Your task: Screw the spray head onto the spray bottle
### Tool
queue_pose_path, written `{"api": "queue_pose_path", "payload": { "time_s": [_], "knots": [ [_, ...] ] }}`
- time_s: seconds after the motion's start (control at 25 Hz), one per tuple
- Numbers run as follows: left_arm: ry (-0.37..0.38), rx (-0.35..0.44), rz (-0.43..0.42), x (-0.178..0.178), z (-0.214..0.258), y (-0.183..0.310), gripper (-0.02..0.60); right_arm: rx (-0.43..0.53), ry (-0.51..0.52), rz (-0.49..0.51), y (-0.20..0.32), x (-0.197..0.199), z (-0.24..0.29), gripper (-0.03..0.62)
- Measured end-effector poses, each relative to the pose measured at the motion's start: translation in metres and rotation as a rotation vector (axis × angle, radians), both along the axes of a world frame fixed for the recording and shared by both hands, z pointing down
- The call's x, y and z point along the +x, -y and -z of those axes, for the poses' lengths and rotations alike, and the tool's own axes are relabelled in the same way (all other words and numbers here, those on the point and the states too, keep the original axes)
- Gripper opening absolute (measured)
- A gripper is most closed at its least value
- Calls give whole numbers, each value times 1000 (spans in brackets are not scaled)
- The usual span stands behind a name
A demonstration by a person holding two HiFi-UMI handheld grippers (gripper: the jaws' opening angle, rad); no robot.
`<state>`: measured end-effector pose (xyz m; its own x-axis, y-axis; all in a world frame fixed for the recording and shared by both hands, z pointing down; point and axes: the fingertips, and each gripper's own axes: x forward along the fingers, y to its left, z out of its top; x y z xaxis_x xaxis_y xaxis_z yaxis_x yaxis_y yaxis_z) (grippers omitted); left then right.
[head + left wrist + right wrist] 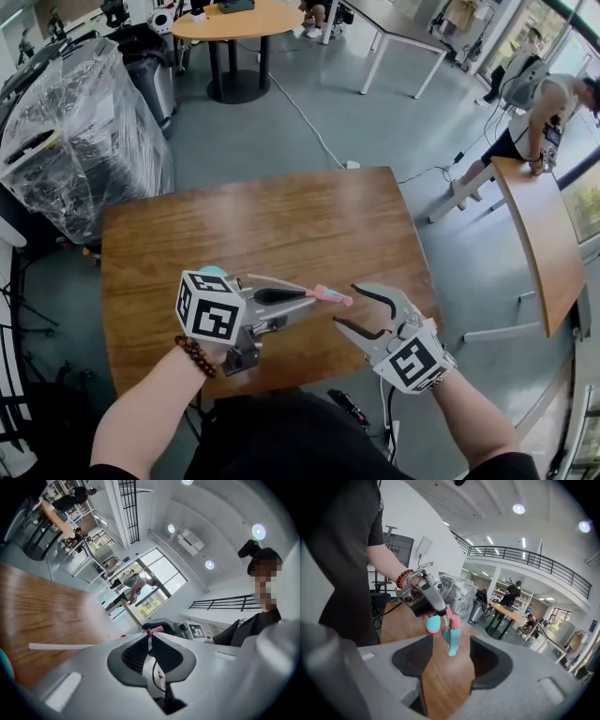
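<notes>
The left claw (314, 297) is clenched on the pink-and-teal spray head (332, 298) above the counter (281, 216). The right claw (345, 305) hangs released just to its right. The head looks light, slick plastic, probably best taken by the collar.

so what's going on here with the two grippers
A person holds a gripper in each hand over a wooden table. The left gripper is shut on a pink and teal spray head, held above the wood. The right gripper is open and empty, its jaws facing the spray head with a gap between. I can't make out the spray bottle in any view, so nothing is being screwed on yet.
</notes>
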<state>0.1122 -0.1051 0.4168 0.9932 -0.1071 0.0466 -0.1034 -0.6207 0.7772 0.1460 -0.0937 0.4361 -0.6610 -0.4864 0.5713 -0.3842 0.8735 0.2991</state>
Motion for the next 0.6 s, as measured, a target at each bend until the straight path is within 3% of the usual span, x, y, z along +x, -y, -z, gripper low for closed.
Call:
{"api": "queue_pose_path", "payload": {
  "time_s": [0.28,0.6],
  "knots": [
    [-185,-78,-116,-23,32,-25,41,1,-19,95,-22,-36,11,232],
    [-262,-84,-188,-47,44,-46,41,40,-94,177,-37,-71,12,224]
  ]
}}
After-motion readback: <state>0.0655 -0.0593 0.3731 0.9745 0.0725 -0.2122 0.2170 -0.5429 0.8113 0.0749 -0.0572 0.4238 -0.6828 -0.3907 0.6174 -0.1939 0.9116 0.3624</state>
